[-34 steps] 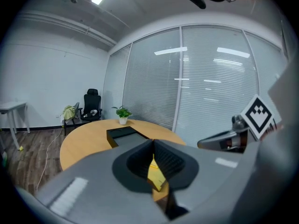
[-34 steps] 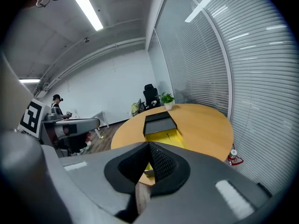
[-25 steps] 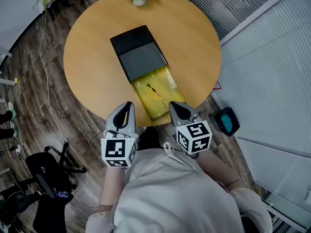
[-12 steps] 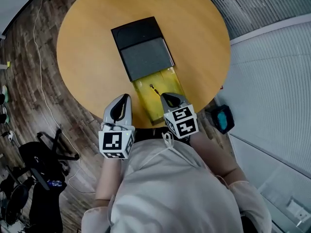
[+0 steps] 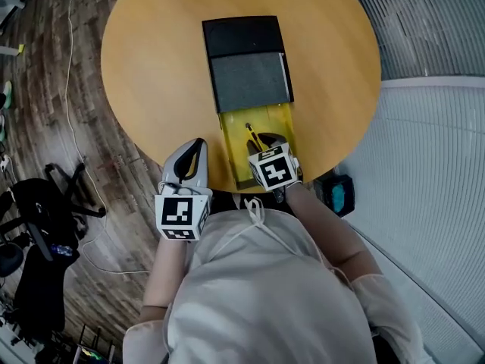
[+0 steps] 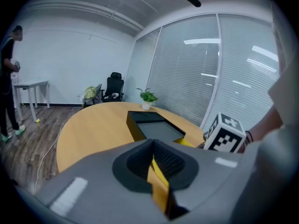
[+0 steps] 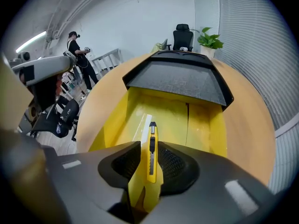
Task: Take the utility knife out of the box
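A black box (image 5: pixel 246 59) lies on the round wooden table (image 5: pixel 151 67), its yellow drawer (image 5: pixel 233 146) pulled out toward me. In the drawer lies the yellow utility knife (image 5: pixel 250 134), seen lengthwise in the right gripper view (image 7: pixel 152 148). My right gripper (image 5: pixel 266 140) points steeply down into the drawer. Its jaws are opening: the knife shows in the gap between them (image 7: pixel 149 146), and neither pad presses on it. My left gripper (image 5: pixel 195 147) hovers at the table's near edge, left of the drawer, shut and empty (image 6: pixel 153 146).
A potted plant (image 7: pixel 210 40) stands at the table's far edge, with an office chair (image 7: pixel 183 34) behind it. A person (image 7: pixel 77 48) stands in the room beyond. A teal object (image 5: pixel 339 196) sits on the floor to the right, and black gear (image 5: pixel 38 226) to the left.
My right gripper moved from the table's near edge forward and down over the yellow drawer, tipping steeply toward the knife. The left gripper sank a little beside the drawer.
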